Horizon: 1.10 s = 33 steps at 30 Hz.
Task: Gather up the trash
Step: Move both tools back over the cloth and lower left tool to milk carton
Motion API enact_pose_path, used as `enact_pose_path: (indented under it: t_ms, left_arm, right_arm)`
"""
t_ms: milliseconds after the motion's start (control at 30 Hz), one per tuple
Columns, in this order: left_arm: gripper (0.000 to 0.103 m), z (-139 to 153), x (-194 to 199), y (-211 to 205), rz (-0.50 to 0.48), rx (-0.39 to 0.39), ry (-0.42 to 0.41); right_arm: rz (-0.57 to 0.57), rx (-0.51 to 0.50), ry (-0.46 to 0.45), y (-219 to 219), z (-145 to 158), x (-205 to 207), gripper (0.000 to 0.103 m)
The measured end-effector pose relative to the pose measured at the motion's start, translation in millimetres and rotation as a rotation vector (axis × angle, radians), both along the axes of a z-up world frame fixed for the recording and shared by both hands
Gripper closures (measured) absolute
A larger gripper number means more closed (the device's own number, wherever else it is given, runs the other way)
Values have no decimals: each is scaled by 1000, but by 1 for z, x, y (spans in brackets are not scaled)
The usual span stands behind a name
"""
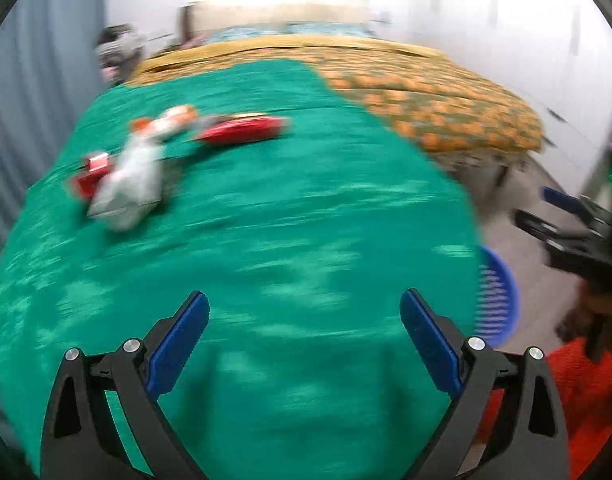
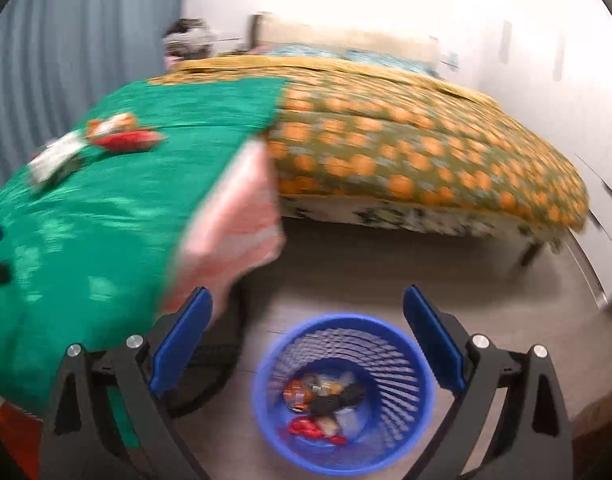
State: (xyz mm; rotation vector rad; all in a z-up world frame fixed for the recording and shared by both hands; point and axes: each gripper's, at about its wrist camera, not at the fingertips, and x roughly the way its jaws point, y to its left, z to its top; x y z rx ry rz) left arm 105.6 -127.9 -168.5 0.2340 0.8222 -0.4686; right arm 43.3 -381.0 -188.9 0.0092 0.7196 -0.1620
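Both tools are spread wide with nothing between the pads. The left hand-held gripper (image 1: 304,320) faces along the green cloth (image 1: 265,208), and the remaining wrappers (image 1: 145,160) lie ahead and to its left on that cloth: a white packet nearest, red ones beyond it. They string out roughly across its line of approach. The right hand-held gripper (image 2: 308,320) hangs above the blue basket (image 2: 422,400) on the floor beside the cloth, which already holds trash. The left one looks the nearer to the wrappers.
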Motion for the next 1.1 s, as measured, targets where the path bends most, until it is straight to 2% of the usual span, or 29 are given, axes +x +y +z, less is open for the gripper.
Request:
enact_pose_path:
  t_ms: [167,300,500,567,633,733,767,833,867,900,1000,1100]
  left_arm:
    - [8,-6,42,76,188,8,28]
    - [8,-4,62,107,225,6,36]
    - [8,23,108,107,180,-88,13]
    - [8,27,126,103,168,-127,43]
    - [8,23,149,98,171,-169,89]
    - [8,14,174,91,187,-191,152]
    - [12,11,180,88,193,-193,167]
    - [27,4,186,86,199,-189,194]
    - [40,2,187,86,199,-190,203]
    - [48,-1,188,84,201,-192,213]
    - [50,2,181,88,211,-201,181]
    - [50,19,150,94,201,-192,117]
  right_arm:
    - [176,47,43,89,8,32,9]
    - [254,19,57,144,10,67,9]
    - [328,-9,96,195,-9,109,9]
    - [332,-48,132,205,-12,116,10]
    - [334,-40,123,204,-12,116,9]
    - [317,-2,166,197,-17,121,9]
    - [316,4,171,196,-18,121,9]
    - [314,18,177,195,-19,121,9]
    - [313,23,179,194,-19,121,9]
    - [310,23,179,194,-19,121,9]
    - [304,20,177,194,-20,121,9]
    - [302,31,180,192,-21,121,9]
